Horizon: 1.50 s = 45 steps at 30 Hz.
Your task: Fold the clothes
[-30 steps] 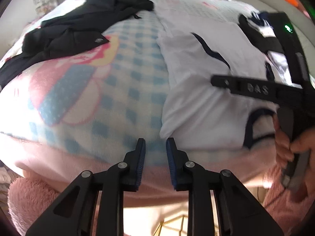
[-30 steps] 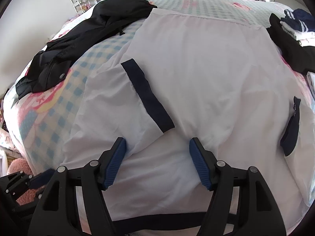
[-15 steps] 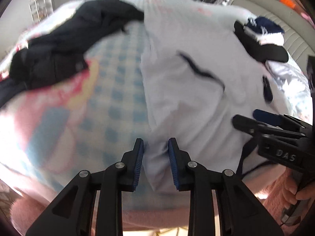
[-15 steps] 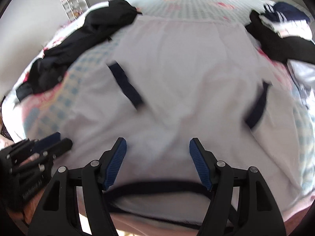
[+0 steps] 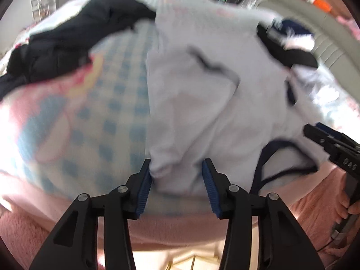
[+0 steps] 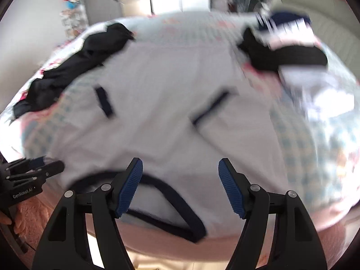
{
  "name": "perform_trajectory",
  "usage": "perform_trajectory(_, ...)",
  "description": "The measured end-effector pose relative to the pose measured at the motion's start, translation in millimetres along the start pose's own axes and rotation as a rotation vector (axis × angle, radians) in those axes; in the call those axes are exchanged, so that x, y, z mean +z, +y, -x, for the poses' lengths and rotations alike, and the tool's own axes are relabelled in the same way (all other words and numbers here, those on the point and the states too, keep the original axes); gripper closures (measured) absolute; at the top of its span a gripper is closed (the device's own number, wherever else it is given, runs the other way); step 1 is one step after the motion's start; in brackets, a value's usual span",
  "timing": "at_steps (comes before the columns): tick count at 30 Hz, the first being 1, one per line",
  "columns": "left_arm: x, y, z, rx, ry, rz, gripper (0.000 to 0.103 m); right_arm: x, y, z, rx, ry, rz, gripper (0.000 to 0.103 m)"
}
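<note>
A white T-shirt [image 6: 171, 103] with navy sleeve bands and a navy collar [image 6: 166, 204] lies spread on the bed, collar toward me. In the left wrist view the same T-shirt [image 5: 202, 112] has its near left shoulder corner bunched between the fingers of my left gripper [image 5: 176, 186], which stands open around that cloth. My right gripper [image 6: 180, 186] is open just over the collar area, with nothing pinched. Each gripper shows at the edge of the other's view. Both views are blurred by motion.
A black garment [image 5: 74, 42] is heaped on the far left of the checked blue-and-pink bedspread [image 5: 108, 112]. Folded dark and white clothes [image 6: 285, 45] are stacked at the far right. A pink fluffy cover [image 5: 27, 231] lines the near bed edge.
My left gripper moved right onto the shirt's shoulder corner and opened wider. The right gripper drew back toward the collar and shifted right, so more of the bed shows.
</note>
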<state>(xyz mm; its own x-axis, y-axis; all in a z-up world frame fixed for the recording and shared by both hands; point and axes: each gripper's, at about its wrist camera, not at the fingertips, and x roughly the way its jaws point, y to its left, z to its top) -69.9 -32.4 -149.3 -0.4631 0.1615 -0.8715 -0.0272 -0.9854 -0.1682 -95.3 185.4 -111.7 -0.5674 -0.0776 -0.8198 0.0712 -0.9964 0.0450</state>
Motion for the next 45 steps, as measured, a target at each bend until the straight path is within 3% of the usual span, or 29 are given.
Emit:
perform_trajectory(2, -6, -1, 1, 0.003, 0.002, 0.002, 0.055, -15, -16, -11, -0.009, 0.07, -0.045, 0.039)
perform_trajectory(8, -12, 6, 17, -0.028, -0.012, 0.017, 0.055, -42, -37, 1, 0.033, 0.062, -0.075, 0.04)
perform_trajectory(13, -11, 15, 26, -0.052, -0.023, 0.046, 0.055, -38, -42, 24, 0.049, 0.01, -0.126, 0.04)
perform_trajectory(18, 17, 21, 34, -0.046, -0.086, 0.043, 0.055, -31, -48, 23, 0.032, 0.026, -0.145, 0.04)
perform_trajectory(23, 84, 42, 20, 0.021, -0.138, 0.046, 0.055, -2, -57, 19, 0.015, 0.011, -0.131, 0.04)
perform_trajectory(27, 139, 55, -11, -0.057, -0.109, 0.059, 0.057, 26, -60, 15, 0.01, -0.002, -0.104, 0.039)
perform_trajectory(30, 165, 55, -43, -0.056, -0.054, 0.029, 0.058, 59, -44, 8, 0.019, -0.015, -0.048, 0.039)
perform_trajectory(33, 177, 50, -64, -0.058, -0.019, -0.017, 0.064, 90, -22, -9, 0.091, -0.005, -0.01, 0.037)
perform_trajectory(37, 175, 45, -87, -0.088, 0.026, -0.09, 0.064, 120, 12, -53, 0.101, 0.035, 0.044, 0.037)
perform_trajectory(39, 173, 45, -97, -0.078, 0.043, -0.113, 0.071, 137, 27, -79, 0.12, 0.064, 0.044, 0.037)
perform_trajectory(41, 172, 49, -101, -0.095, 0.043, -0.108, 0.094, 151, 42, -100, 0.138, 0.083, 0.044, 0.037)
perform_trajectory(45, 171, 59, -89, -0.159, -0.006, -0.062, 0.098, 172, 71, -141, 0.114, 0.114, 0.065, 0.038)
